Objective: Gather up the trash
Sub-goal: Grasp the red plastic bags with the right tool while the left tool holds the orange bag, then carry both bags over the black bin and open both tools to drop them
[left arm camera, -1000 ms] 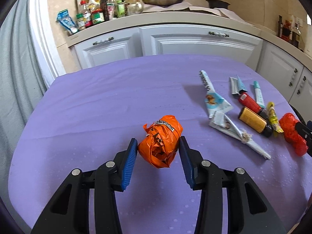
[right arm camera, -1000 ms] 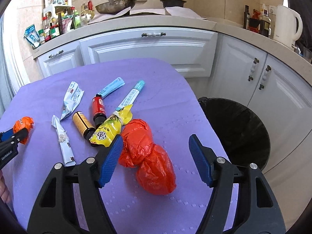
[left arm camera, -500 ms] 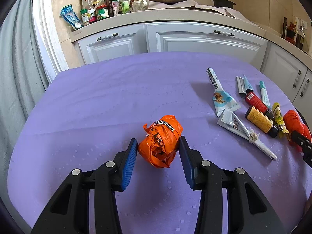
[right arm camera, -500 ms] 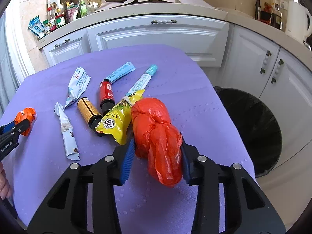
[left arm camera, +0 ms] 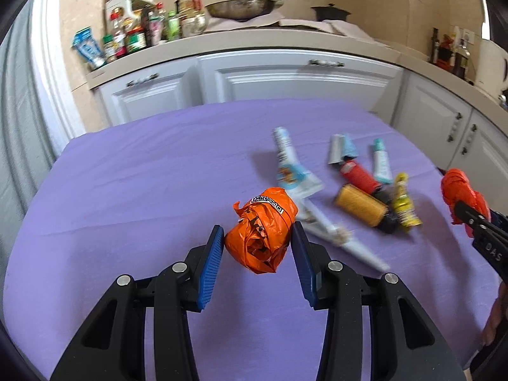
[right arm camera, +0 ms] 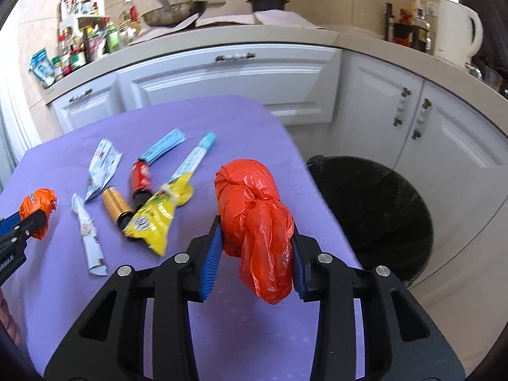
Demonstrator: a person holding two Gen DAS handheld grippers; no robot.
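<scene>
Left gripper: the left gripper (left arm camera: 257,243) has its blue pads pressed on both sides of a crumpled orange bag (left arm camera: 262,230), holding it above the surface.
Right gripper: the right gripper (right arm camera: 255,250) is clamped on a knotted red plastic bag (right arm camera: 254,212); the bag's loose tail hangs down between the pads.
Surface: a purple cloth covers the surface (right arm camera: 222,117), which fills the near and left part of the right wrist view.
Loose trash: between the two grippers lie a yellow snack packet (right arm camera: 158,219), a red bottle (right arm camera: 142,179), a gold bottle (right arm camera: 116,204), a long tube with a teal end (right arm camera: 193,158), a light blue sachet (right arm camera: 163,147), a white and blue wrapper (right arm camera: 103,166) and a rolled white wrapper (right arm camera: 89,238).
Grouping: the yellow snack packet touches the gold bottle and the near end of the long tube; the two bottles lie side by side.
Bin: a black bin (right arm camera: 377,219) with a dark liner stands on the floor just right of the surface edge, to the right of the red plastic bag.
Far side: white cabinets (right arm camera: 222,76) under a counter with bottles, a pan and a white kettle (right arm camera: 455,36).
Person: part of a hand shows at the right edge of the left wrist view.
</scene>
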